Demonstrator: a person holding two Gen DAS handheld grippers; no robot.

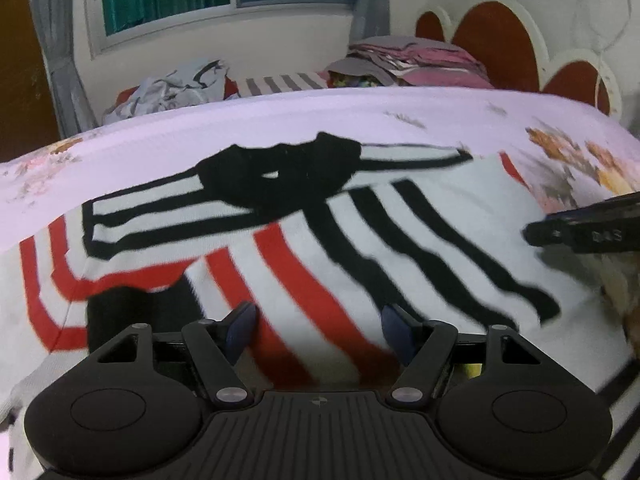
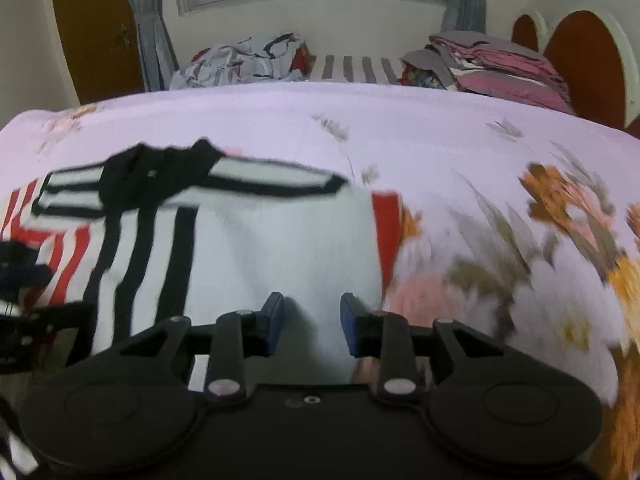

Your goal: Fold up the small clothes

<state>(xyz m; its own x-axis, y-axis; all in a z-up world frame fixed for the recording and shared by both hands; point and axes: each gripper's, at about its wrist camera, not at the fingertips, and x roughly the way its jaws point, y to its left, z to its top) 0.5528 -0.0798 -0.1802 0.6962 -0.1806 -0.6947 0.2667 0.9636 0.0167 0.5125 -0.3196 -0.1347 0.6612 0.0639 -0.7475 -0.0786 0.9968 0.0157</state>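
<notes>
Striped knit in red, black and white, the shirt (image 1: 304, 248) lies spread on the bed (image 1: 240, 128), its black collar toward the far side and its sleeves partly turned in over the body. It looks light, soft and limp, so it will likely sag and crease wherever it is lifted; a hem edge or a sleeve fold, pinched through both layers, seems the safest place to take hold, since a grip on the flat middle would only bunch the cloth. The left gripper (image 1: 318, 326) hovers low over the red-striped part near the lower hem, its jaws standing wide apart with cloth under them but nothing pinched. The right gripper (image 2: 312, 326) sits over the plain white panel near the shirt's right edge, just beside the flowered sheet; its jaws are partly open with a clear gap, and no fabric is pressed between the pads (image 2: 275, 322). Motion blur softens both views, so whether either fingertip brushes the cloth cannot be told. Piles of other clothes (image 2: 248, 60) rest beyond the bed.
</notes>
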